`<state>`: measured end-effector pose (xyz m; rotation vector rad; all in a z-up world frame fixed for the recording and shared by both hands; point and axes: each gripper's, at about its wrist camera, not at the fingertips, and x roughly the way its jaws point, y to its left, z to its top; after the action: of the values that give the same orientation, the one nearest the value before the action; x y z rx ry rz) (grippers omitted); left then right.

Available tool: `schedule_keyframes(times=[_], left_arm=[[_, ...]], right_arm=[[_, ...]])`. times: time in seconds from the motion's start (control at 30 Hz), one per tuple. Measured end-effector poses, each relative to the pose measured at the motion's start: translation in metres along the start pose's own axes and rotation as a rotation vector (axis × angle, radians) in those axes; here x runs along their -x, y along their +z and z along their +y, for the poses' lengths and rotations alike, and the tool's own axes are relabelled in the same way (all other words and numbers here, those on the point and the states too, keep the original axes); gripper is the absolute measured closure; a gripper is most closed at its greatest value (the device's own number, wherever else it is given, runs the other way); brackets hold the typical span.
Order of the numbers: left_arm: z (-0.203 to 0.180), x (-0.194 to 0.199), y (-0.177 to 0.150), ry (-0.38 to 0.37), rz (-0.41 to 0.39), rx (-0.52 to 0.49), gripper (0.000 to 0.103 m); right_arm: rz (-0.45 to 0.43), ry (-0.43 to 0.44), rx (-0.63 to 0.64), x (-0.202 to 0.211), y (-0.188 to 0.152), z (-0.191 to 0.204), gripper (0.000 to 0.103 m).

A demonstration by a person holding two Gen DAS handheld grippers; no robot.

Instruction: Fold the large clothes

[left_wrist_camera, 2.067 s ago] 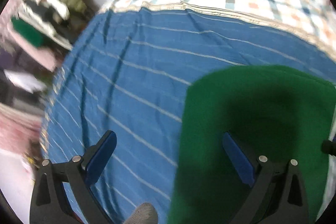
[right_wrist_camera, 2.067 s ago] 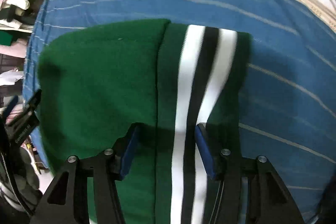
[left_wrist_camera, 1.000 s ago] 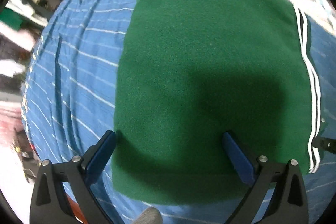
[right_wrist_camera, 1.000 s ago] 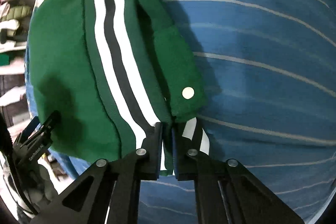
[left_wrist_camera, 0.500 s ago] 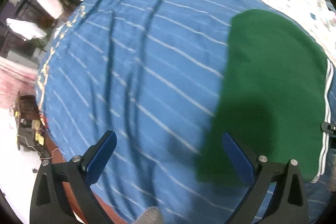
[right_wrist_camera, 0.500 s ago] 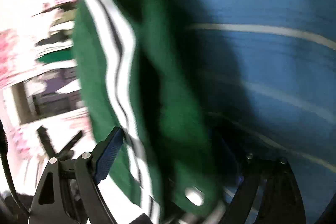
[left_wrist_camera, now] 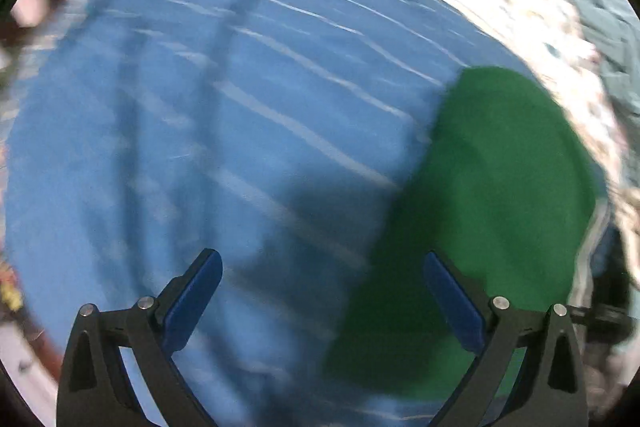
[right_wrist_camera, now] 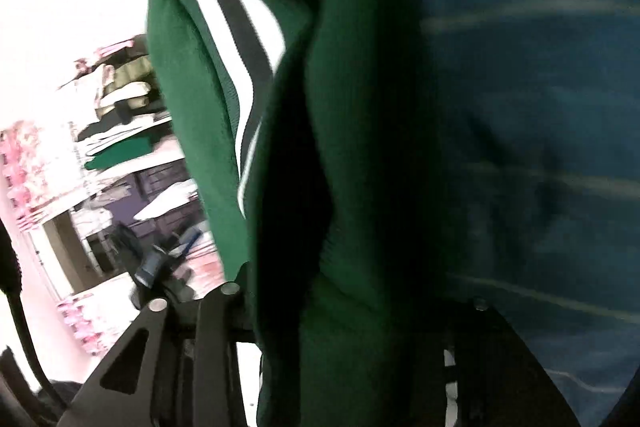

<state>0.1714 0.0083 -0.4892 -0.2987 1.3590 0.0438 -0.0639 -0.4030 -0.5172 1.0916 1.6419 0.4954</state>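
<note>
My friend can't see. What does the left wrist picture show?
A green garment with a white side stripe lies on a blue striped bedsheet, on the right of a blurry picture. The left gripper hangs above with its blue-padded fingers wide apart, holding nothing.

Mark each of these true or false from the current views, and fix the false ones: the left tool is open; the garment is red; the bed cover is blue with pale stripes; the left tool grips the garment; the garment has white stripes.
1. The left tool is open. True.
2. The garment is red. False: it is green.
3. The bed cover is blue with pale stripes. True.
4. The left tool grips the garment. False: its fingers are spread with nothing between them.
5. The garment has white stripes. True, with a dark band between them.
</note>
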Motion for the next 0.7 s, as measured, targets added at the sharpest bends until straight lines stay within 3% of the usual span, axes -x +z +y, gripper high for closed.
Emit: schedule_keyframes(times=[0.03, 0.13, 0.33, 0.43, 0.57, 0.63, 0.7], left_arm=[[-0.002, -0.012, 0.008, -0.084, 0.026, -0.009, 0.0], [-0.013, -0.046, 0.03, -0.273, 0.101, -0.02, 0.0], [-0.045, -0.084, 0.05, -0.502, 0.197, -0.12, 0.0], [-0.059, -0.082, 0.05, -0.547, 0.181, -0.18, 0.001], [-0.079, -0.063, 0.048, -0.511, 0.138, -0.283, 0.002], [-0.081, -0.054, 0.05, -0.519, 0.124, -0.298, 0.003], [-0.085, -0.043, 0.054, -0.541, 0.114, -0.292, 0.003]], right_arm=[[-0.023, -0.014, -0.02, 0.003, 0.0, -0.009, 0.049], [-0.053, 0.001, -0.045, 0.006, 0.005, -0.026, 0.041], [-0.061, 0.021, 0.001, -0.001, 0.012, -0.03, 0.034], [-0.079, 0.04, -0.013, -0.007, 0.018, -0.028, 0.03], [-0.126, -0.012, -0.002, -0.018, 0.016, -0.021, 0.032], [-0.155, -0.021, -0.011, -0.017, 0.016, -0.016, 0.049], [-0.178, -0.023, -0.013, -0.008, 0.01, -0.009, 0.059]])
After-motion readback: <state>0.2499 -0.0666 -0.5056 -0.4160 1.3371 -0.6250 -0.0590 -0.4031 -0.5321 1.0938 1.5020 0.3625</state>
